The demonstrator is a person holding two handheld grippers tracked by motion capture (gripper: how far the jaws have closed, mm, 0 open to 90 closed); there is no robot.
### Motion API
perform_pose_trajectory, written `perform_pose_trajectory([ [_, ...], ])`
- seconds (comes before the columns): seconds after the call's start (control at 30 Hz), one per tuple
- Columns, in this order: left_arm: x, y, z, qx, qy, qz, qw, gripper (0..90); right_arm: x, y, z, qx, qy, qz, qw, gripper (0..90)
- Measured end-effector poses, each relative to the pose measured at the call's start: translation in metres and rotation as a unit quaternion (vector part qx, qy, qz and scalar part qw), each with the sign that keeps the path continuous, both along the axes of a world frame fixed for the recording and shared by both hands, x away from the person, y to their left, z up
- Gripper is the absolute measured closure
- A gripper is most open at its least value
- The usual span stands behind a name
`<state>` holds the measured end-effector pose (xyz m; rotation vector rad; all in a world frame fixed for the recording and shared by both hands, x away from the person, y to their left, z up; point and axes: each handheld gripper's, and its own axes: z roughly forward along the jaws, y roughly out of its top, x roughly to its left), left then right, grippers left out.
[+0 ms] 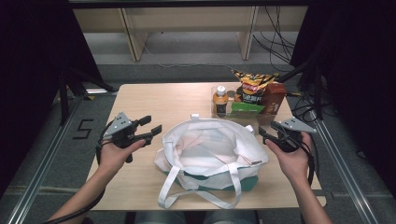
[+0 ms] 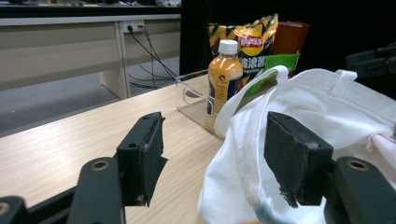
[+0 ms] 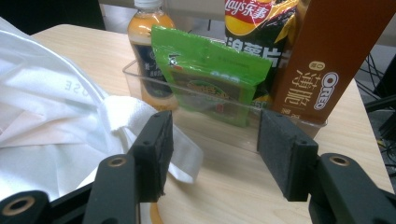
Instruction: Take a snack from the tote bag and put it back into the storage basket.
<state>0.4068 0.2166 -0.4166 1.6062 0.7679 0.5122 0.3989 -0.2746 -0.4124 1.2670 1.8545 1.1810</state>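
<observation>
A white tote bag (image 1: 212,147) lies open in the middle of the wooden table (image 1: 154,100), its handles trailing toward the front edge. My left gripper (image 1: 153,124) is just left of the bag with its jaws apart. In the left gripper view the bag's rim (image 2: 252,140) reaches in between the jaws of the left gripper (image 2: 215,158), and neither pad presses on it. My right gripper (image 1: 267,129) is open at the bag's right side. The right gripper (image 3: 215,149) points at a green packet (image 3: 210,70), with a bag strap (image 3: 184,158) beside its left jaw.
A clear bin (image 1: 219,114) behind the bag holds an orange drink bottle (image 1: 220,100), a chips bag (image 1: 252,86), the green packet (image 1: 245,108) and a brown Oreo box (image 1: 274,97). Metal rails (image 1: 341,163) run along both table sides. Cables (image 1: 275,42) lie on the floor beyond.
</observation>
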Motion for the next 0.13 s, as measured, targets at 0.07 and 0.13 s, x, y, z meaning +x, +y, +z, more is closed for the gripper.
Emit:
perform_pose_trajectory([
  [0.07, -0.008, 0.007, -0.005, 0.001, 0.003, 0.008, 1.0000, 36.0, 0.000, 0.001, 0.000, 0.005, 0.003, 0.000, 1.0000, 46.2],
  [0.13, -0.016, 0.011, -0.011, -0.005, 0.006, 0.015, 0.9999, 35.0, 0.001, 0.000, 0.000, -0.002, -0.003, -0.002, 1.0000, 46.1],
])
